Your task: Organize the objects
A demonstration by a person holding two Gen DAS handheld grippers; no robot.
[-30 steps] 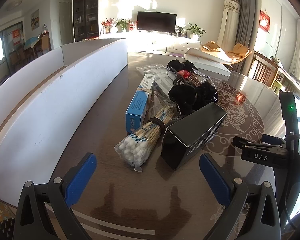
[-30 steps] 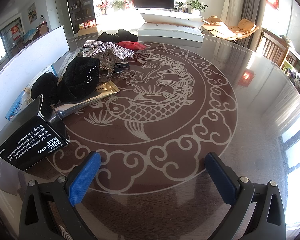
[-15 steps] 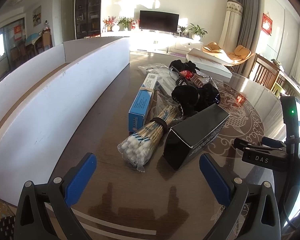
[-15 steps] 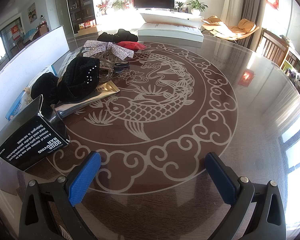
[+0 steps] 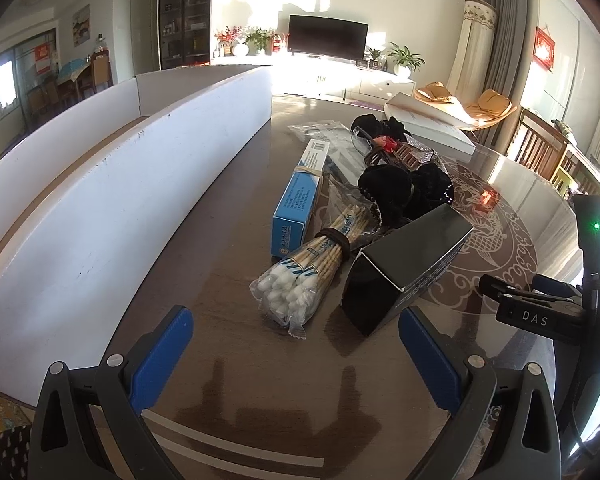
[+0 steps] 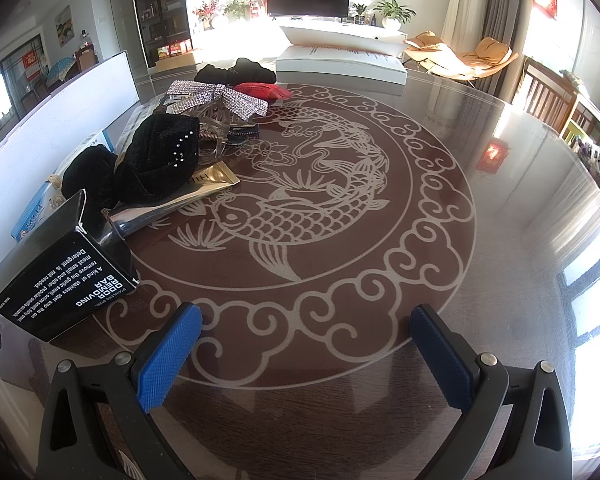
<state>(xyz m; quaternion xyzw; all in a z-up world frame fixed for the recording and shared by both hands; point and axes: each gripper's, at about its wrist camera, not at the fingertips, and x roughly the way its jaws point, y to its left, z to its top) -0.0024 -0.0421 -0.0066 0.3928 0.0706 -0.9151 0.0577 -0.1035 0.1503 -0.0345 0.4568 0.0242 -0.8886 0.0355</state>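
A heap of small items lies on the round table. In the left wrist view a bag of cotton swabs (image 5: 304,276) sits nearest, between a blue box (image 5: 298,204) and a black box (image 5: 406,268). Black hair scrunchies (image 5: 404,194) lie behind them. My left gripper (image 5: 296,350) hovers open just short of the swabs, holding nothing. The right wrist view shows the black box (image 6: 60,280) at left, black scrunchies (image 6: 156,164), a gold tube (image 6: 180,202), a rhinestone bow (image 6: 220,96) and a red item (image 6: 262,90). My right gripper (image 6: 306,350) is open over the fish pattern.
A long white open box (image 5: 112,184) runs along the table's left side. A white flat box (image 6: 340,60) lies at the far edge. The right gripper's body (image 5: 548,312) stands at the right of the left wrist view. The fish-patterned tabletop (image 6: 340,208) spreads to the right.
The left gripper has lifted and tilted slightly, so the heap sits a little lower and closer in its view. The right gripper has not moved.
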